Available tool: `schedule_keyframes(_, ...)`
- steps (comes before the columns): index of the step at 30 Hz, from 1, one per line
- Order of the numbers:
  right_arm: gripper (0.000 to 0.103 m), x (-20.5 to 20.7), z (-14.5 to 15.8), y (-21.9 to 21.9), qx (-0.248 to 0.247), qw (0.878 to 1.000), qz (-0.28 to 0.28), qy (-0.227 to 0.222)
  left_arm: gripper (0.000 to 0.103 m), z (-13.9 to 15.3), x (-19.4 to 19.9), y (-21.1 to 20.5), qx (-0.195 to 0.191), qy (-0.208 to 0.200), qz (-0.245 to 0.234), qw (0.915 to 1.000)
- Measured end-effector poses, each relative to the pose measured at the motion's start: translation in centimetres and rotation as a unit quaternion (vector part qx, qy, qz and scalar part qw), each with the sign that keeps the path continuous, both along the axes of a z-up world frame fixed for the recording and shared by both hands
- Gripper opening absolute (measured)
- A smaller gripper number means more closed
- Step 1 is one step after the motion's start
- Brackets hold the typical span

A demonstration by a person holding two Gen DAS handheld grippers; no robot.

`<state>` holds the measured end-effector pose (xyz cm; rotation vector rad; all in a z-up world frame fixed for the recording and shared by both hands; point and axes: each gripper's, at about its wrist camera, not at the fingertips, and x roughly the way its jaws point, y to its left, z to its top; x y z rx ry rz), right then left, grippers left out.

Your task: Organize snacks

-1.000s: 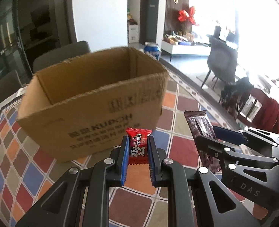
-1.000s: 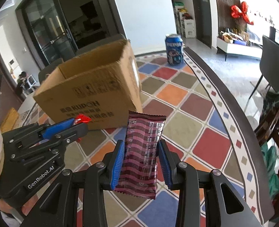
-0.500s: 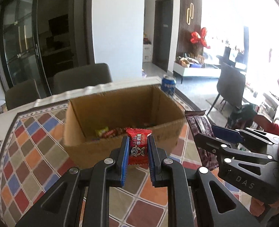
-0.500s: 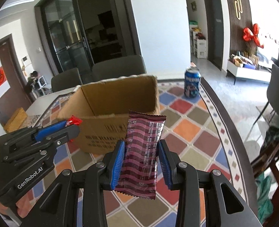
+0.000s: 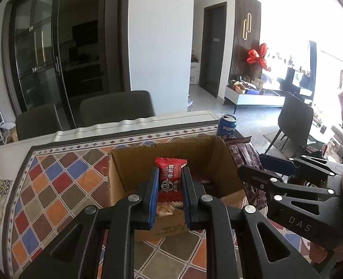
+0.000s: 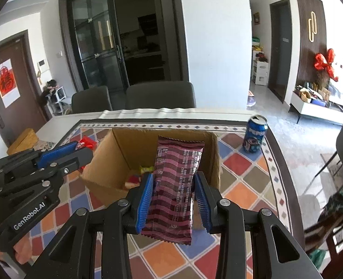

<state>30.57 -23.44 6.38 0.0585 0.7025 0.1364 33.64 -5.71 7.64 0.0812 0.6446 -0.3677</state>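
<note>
My left gripper (image 5: 170, 174) is shut on a small red candy packet (image 5: 170, 179) and hangs over the near side of an open cardboard box (image 5: 218, 153). My right gripper (image 6: 173, 179) is shut on a long maroon striped wrapper (image 6: 174, 186), held upright above the same box (image 6: 122, 148). Several small snacks (image 6: 138, 174) lie on the box floor. The right gripper (image 5: 259, 165) with its maroon wrapper (image 5: 245, 158) shows at the right of the left wrist view. At the left of the right wrist view the left gripper (image 6: 83, 147) carries the red packet (image 6: 86, 142).
The box stands on a table with a colourful diamond-patterned cloth (image 5: 55, 186). A blue Pepsi can (image 6: 255, 137) stands at the far right edge of the table. Two dark chairs (image 6: 159, 95) are behind the table. A yellow-brown object (image 6: 23, 139) lies at the far left.
Both grippers rose and came forward, from facing the box's side to looking down into it. The box interior and its snacks came into view. Both grips held unchanged.
</note>
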Motion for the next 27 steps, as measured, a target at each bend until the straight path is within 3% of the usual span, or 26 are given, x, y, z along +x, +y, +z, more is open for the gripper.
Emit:
schedule_keyframes(6,0.038,3.0,0.2,0.7,-0.006,1.000,0.014,0.026,0.019,-0.3,2.9,0.6,-0.008,0.026,0.005,0.9996)
schedule_keyframes(11,0.038,5.1,-0.5,1.0,-0.012,0.998,0.018,0.051,0.020,-0.9,5.1,0.4,0.008,0.038,0.020,0.9991)
schedule_keyframes(13,0.038,5.7,-0.8,1.1,-0.019,0.998,0.016,0.058,0.025,-1.1,5.4,0.3,0.013,0.042,0.028,0.9986)
schedule_keyframes(14,0.039,5.9,-0.9,1.1,-0.022,0.998,0.015,0.059,0.035,-1.3,5.6,0.4,0.017,0.044,0.033,0.9983)
schedule_keyframes(15,0.041,6.1,-0.7,1.3,-0.023,0.998,0.015,0.059,0.038,-1.3,5.5,0.5,0.018,0.042,0.035,0.9983)
schedule_keyframes(19,0.053,6.2,-0.9,1.1,-0.030,0.998,0.003,0.062,0.041,-1.4,4.6,0.6,0.032,0.035,0.046,0.9978)
schedule_keyframes(23,0.056,5.2,-1.1,1.0,-0.029,0.998,0.000,0.062,0.047,-1.2,3.0,0.7,0.037,0.026,0.053,0.9975)
schedule_keyframes(27,0.058,3.4,-0.7,1.0,-0.023,0.998,-0.001,0.052,0.061,-0.8,0.8,0.9,0.040,0.011,0.060,0.9973)
